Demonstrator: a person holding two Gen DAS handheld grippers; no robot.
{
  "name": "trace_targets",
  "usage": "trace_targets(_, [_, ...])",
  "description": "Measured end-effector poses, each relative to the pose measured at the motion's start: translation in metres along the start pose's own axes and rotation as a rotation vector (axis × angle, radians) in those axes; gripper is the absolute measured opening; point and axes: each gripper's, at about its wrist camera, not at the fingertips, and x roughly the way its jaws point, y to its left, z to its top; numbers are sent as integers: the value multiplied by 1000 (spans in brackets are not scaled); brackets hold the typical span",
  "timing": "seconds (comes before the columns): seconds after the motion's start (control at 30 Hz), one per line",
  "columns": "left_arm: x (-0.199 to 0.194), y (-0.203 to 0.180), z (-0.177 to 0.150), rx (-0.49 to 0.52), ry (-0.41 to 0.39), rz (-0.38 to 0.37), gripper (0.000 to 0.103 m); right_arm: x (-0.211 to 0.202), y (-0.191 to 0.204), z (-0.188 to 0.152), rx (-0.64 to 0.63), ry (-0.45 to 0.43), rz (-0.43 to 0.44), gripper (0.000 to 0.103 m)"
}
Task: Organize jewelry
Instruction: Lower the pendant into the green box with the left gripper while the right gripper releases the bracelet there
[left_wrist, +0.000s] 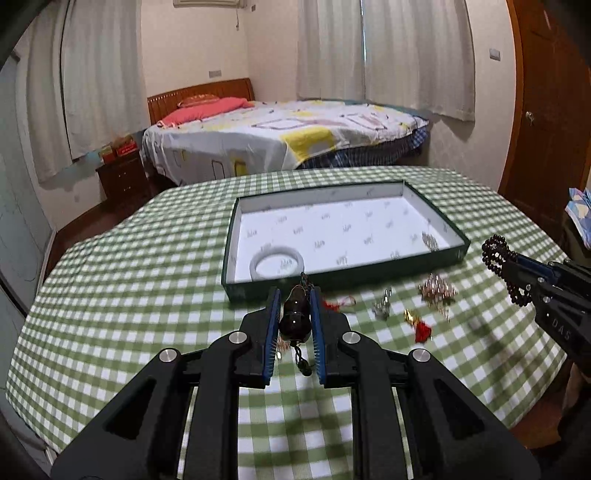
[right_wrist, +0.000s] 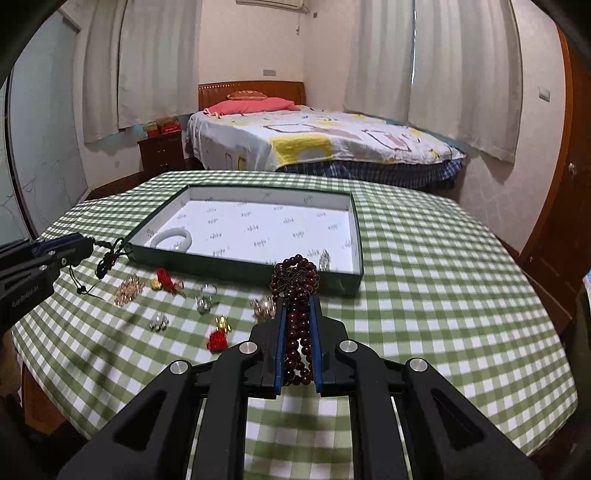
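A dark green tray with a white lining (left_wrist: 343, 277) (right_wrist: 243, 266) lies on the checked table. A white bangle (left_wrist: 277, 263) (right_wrist: 171, 238) lies in its near left corner, and a small sparkly piece (left_wrist: 429, 240) (right_wrist: 324, 258) in its near right corner. My left gripper (left_wrist: 293, 301) is shut on a dark brown gourd pendant (left_wrist: 294, 317) with a cord, just short of the tray's near wall. My right gripper (right_wrist: 298, 301) is shut on a dark red bead bracelet (right_wrist: 297, 280), held above the table near the tray's front right corner.
Loose jewelry lies on the green checked tablecloth in front of the tray: a rose-gold cluster (right_wrist: 127, 290), red-tasselled gold charms (right_wrist: 218, 334) (right_wrist: 166, 282), silver rings (right_wrist: 205, 297) and small crystal pieces (right_wrist: 159, 321). A bed (right_wrist: 317, 140) stands beyond the table.
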Motion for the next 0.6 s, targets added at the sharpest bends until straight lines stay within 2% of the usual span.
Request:
trace_targets(0.27, [13, 3, 39, -10, -71, -10, 17, 12, 7, 41, -20, -59, 21, 12])
trace_targets(0.47, [33, -5, 83, -2, -141, -24, 17, 31, 7, 80, -3, -104, 44, 12])
trace_targets(0.6, [62, -10, 99, 2, -138, -29, 17, 59, 6, 98, 23, -94, 60, 12])
